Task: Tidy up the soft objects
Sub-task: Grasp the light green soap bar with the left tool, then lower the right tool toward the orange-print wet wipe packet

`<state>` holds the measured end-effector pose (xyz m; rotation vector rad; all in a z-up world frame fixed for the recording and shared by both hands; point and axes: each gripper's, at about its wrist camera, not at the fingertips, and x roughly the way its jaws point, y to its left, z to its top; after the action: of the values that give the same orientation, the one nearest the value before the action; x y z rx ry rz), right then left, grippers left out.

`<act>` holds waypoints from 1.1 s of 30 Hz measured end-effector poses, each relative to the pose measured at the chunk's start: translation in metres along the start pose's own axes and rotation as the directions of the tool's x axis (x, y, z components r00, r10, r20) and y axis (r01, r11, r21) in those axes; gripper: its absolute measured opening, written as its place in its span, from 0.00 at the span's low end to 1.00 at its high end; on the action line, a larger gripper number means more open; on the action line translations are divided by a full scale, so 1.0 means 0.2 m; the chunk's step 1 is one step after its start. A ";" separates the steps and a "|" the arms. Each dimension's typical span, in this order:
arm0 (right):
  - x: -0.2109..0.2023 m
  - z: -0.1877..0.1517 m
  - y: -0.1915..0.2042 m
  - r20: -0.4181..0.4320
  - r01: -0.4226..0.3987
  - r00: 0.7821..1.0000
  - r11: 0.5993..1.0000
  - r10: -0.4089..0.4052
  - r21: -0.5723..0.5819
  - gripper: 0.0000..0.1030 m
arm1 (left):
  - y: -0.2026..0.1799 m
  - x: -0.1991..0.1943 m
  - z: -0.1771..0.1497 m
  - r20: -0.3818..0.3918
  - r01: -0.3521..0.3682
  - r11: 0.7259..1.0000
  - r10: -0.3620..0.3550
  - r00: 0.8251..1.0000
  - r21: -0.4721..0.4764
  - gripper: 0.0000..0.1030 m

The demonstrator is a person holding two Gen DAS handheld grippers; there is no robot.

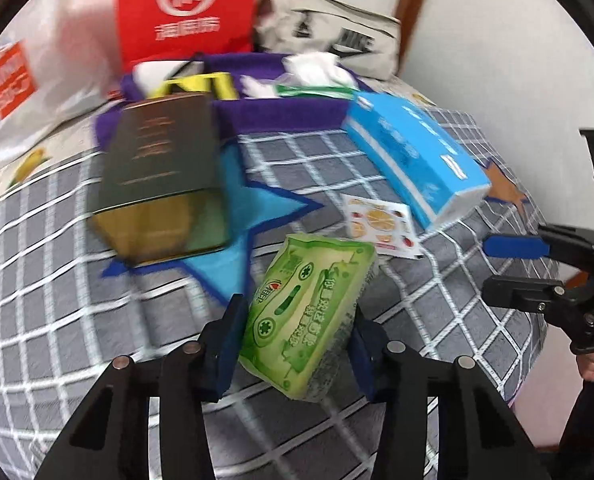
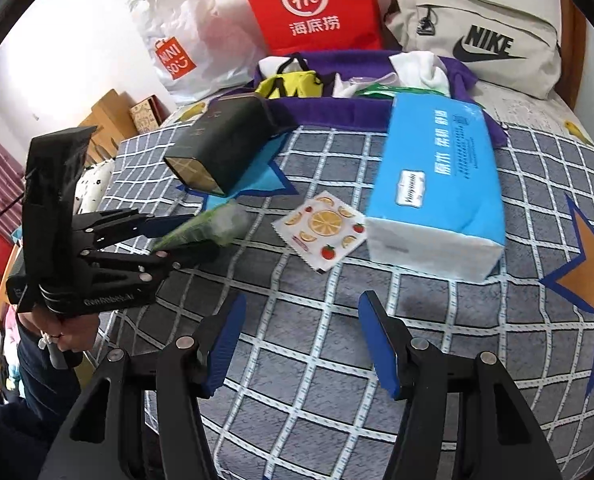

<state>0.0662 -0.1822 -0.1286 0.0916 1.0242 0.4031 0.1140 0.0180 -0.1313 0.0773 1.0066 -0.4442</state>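
Green plastic sat between your left gripper's [image 1: 297,344] pads in the left wrist view, that tissue pack [image 1: 309,316] clamped and pointing forward, while the right wrist view showed your right gripper [image 2: 305,344] spread empty, the blue tissue pack [image 2: 437,188] lying lengthwise just ahead, nearer that hand.

The left gripper [image 1: 297,332] angles steeply down, its blue pads [image 1: 231,332] pressed against both sides of a green pack [image 1: 309,312]. To its right, the right gripper [image 2: 301,340] angles down too, jaws apart and empty.
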 end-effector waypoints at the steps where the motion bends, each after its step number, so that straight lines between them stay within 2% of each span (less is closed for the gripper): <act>1: 0.00 0.00 0.01 0.001 -0.003 1.000 1.000 0.003 -0.008 0.57 | 0.02 -0.02 -0.01 0.002 -0.033 0.999 0.033 0.999 -0.019 0.43; 5: 0.05 0.02 0.08 0.008 0.009 1.000 0.999 -0.008 -0.049 0.57 | 0.09 -0.05 -0.03 0.013 -0.116 0.991 0.117 0.993 -0.058 0.43; 10: 0.14 0.08 0.14 0.039 0.032 0.999 0.998 -0.030 -0.059 0.57 | 0.14 -0.06 -0.06 0.013 -0.093 0.989 0.095 0.995 -0.116 0.43; 13: 0.20 0.10 0.20 0.051 0.095 0.995 0.990 -0.090 -0.106 0.56 | 0.16 -0.06 -0.07 0.015 -0.079 0.988 0.082 0.997 -0.132 0.43; 16: 0.26 0.11 0.26 0.069 0.139 0.989 0.975 -0.129 -0.174 0.47 | 0.18 -0.06 -0.08 0.019 -0.064 0.987 0.068 0.998 -0.145 0.43; 21: 0.37 0.12 0.31 0.055 0.211 0.978 0.943 -0.203 -0.257 0.23 | 0.23 -0.07 -0.08 0.037 -0.035 0.984 0.042 0.998 -0.174 0.43; 22: 0.40 0.12 0.31 0.049 0.225 0.974 0.937 -0.220 -0.269 0.21 | 0.24 -0.07 -0.08 0.042 -0.031 0.983 0.039 0.998 -0.179 0.43; 27: 0.44 0.12 0.31 0.073 0.255 0.967 0.920 -0.244 -0.297 0.02 | 0.25 -0.07 -0.08 0.046 -0.022 0.983 0.031 0.998 -0.183 0.43; 33: 0.36 0.06 0.32 0.075 0.225 0.974 0.918 -0.212 -0.327 0.00 | 0.26 -0.05 -0.09 0.040 -0.011 0.981 0.019 0.999 -0.193 0.43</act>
<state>0.0906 -0.0943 -0.1646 -0.3175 0.9046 0.3637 0.1161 0.0720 -0.1404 -0.0982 1.0033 -0.3314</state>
